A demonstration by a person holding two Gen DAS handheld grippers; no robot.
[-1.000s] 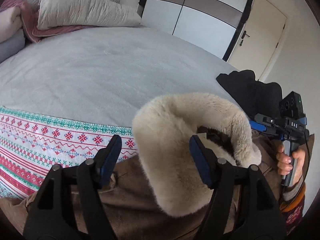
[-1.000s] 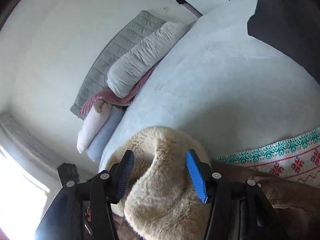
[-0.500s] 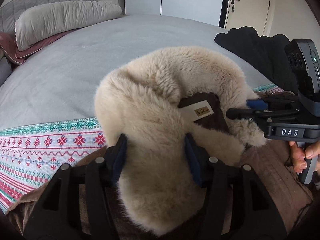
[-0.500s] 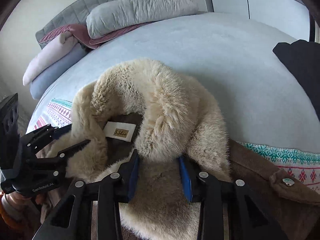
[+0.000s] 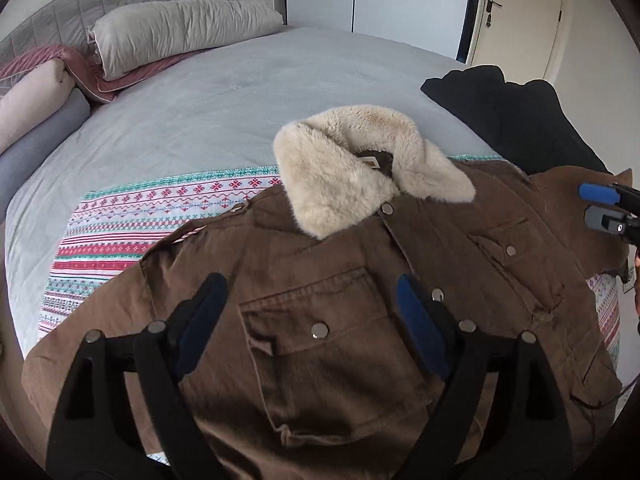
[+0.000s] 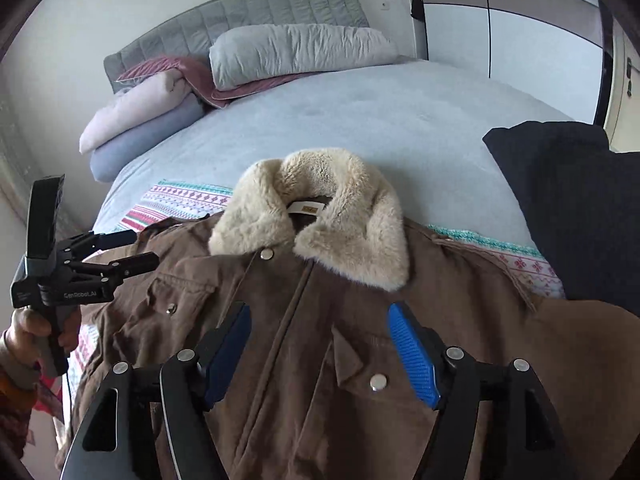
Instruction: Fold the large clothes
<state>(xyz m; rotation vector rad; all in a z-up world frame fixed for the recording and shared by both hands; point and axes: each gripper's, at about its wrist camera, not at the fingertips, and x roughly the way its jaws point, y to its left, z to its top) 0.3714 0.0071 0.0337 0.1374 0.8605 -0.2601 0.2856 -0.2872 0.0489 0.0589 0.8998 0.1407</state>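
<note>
A brown jacket (image 5: 340,280) with a cream fur collar (image 5: 360,168) lies front up on a patterned cloth (image 5: 132,224) at the near end of the bed; it also shows in the right wrist view (image 6: 320,340), collar (image 6: 316,216) away from me. My left gripper (image 5: 312,308) is open and empty above the jacket's chest pocket. My right gripper (image 6: 320,344) is open and empty above the jacket's front placket. The left gripper also shows at the left of the right wrist view (image 6: 132,252), and the right gripper's tips at the right edge of the left wrist view (image 5: 600,204).
A black garment (image 5: 508,116) lies on the grey bed (image 5: 240,92) to the right of the jacket. Pillows and rolled blankets (image 5: 180,36) sit by the headboard. A wardrobe (image 5: 380,0) and a door (image 5: 516,16) stand behind the bed.
Both grippers closed on the fur collar, then let it go and pulled back toward me. The collar now lies flat at the jacket's top, and both grippers are open over the chest.
</note>
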